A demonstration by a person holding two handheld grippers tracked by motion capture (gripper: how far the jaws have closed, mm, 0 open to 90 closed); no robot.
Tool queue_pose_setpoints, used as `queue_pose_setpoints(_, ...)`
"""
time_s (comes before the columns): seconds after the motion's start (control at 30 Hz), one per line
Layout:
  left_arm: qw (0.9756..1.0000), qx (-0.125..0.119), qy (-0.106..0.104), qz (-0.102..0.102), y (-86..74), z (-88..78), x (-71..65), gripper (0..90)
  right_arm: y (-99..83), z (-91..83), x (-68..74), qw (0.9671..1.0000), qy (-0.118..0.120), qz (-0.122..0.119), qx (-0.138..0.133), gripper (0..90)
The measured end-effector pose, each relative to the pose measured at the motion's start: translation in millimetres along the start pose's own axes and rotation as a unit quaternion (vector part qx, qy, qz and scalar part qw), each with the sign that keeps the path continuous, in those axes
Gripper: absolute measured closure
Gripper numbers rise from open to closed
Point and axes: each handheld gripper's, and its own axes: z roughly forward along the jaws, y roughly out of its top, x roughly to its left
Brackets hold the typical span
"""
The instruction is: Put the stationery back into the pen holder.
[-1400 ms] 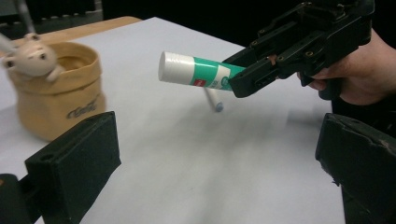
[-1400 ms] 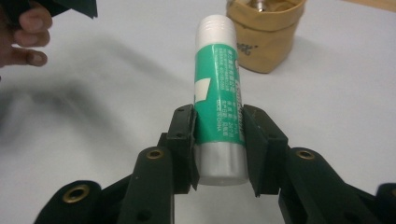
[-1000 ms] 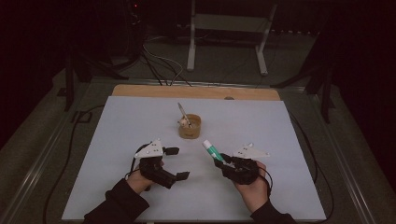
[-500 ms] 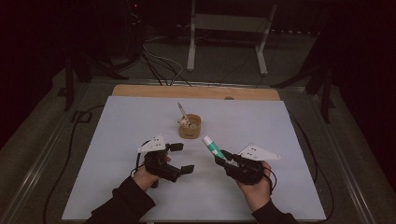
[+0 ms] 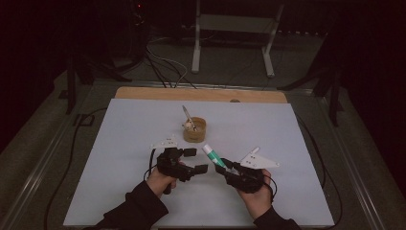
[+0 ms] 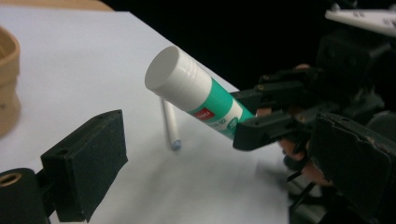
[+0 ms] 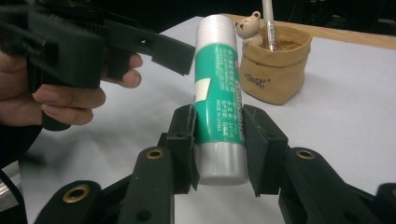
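A green and white glue stick (image 5: 213, 156) (image 7: 218, 88) is held near its base by my right gripper (image 5: 225, 167) (image 7: 218, 145), which is shut on it; its white cap tilts up and toward the pot. My left gripper (image 5: 196, 160) (image 6: 219, 163) is open, just left of the stick. In the left gripper view the glue stick (image 6: 196, 95) hangs ahead between my own wide-apart jaws, clamped by the right gripper (image 6: 254, 114). The left gripper (image 7: 140, 44) and its hand show beside the cap in the right gripper view.
A tan paper pot (image 5: 195, 130) (image 7: 276, 70) with a small bear figure (image 7: 247, 25) and an upright pen (image 5: 186, 114) stands just beyond both grippers. A white pen (image 6: 170, 122) lies on the white table sheet (image 5: 124, 143). A wooden strip (image 5: 201, 94) edges the far side.
My left gripper has moved right, close to the glue stick's cap. The right gripper has shifted slightly left, still holding the stick.
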Motion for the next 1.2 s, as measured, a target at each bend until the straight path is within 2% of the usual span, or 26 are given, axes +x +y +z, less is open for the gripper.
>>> queue_pose_setpoints(0.13,0.9989,-0.016,-0.006,-0.043,0.3,5.0,1.1,8.8,-0.1,0.1,1.7,1.0,-0.001,-0.006,-0.003,66.5)
queue_pose_setpoints(0.2,0.998,-0.02,0.009,-0.06,0.7,8.3,1.0,14.9,-0.1,-0.1,1.8,1.0,-0.001,-0.006,-0.004,66.5)
queue_pose_setpoints(0.37,0.9948,-0.037,-0.001,-0.095,-0.4,12.9,4.5,22.7,0.2,-0.4,2.3,1.0,0.003,-0.007,-0.006,66.4)
queue_pose_setpoints(0.6,0.9912,-0.057,-0.017,-0.118,0.5,15.3,5.8,39.5,-0.7,1.2,4.4,0.9999,0.005,-0.01,-0.007,66.4)
queue_pose_setpoints(0.67,0.9909,-0.061,-0.015,-0.119,0.1,15.4,6.8,44.0,-0.2,1.0,4.4,0.9999,0.008,-0.009,-0.009,66.4)
queue_pose_setpoints(0.83,0.9885,-0.07,-0.015,-0.134,-1.2,14.8,9.2,54.8,-0.5,0.8,4.6,0.9998,0.013,-0.01,-0.015,66.4)
queue_pose_setpoints(0.93,0.9861,-0.076,-0.025,-0.146,-1.2,14.0,10.4,58.7,-0.7,1.2,5.3,0.9997,0.014,-0.015,-0.015,66.4)
queue_pose_setpoints(1.03,0.9835,-0.079,-0.043,-0.157,-0.3,13.1,11.8,63.3,-1.2,3.0,6.2,0.9997,0.015,-0.017,-0.009,66.4)
queue_pose_setpoints(1.13,0.9862,-0.076,-0.042,-0.141,2.6,12.9,7.6,66.2,-2.0,5.1,7.0,0.9997,0.014,-0.018,-0.006,66.3)
queue_pose_setpoints(1.17,0.9881,-0.074,-0.04,-0.129,4.1,12.5,6.0,66.4,-2.3,4.8,7.5,0.9997,0.013,-0.021,-0.008,66.0)
queue_pose_setpoints(1.2,0.9908,-0.068,-0.029,-0.113,5.4,12.1,3.6,66.5,-2.1,5.1,7.9,0.9996,0.012,-0.023,-0.008,65.2)
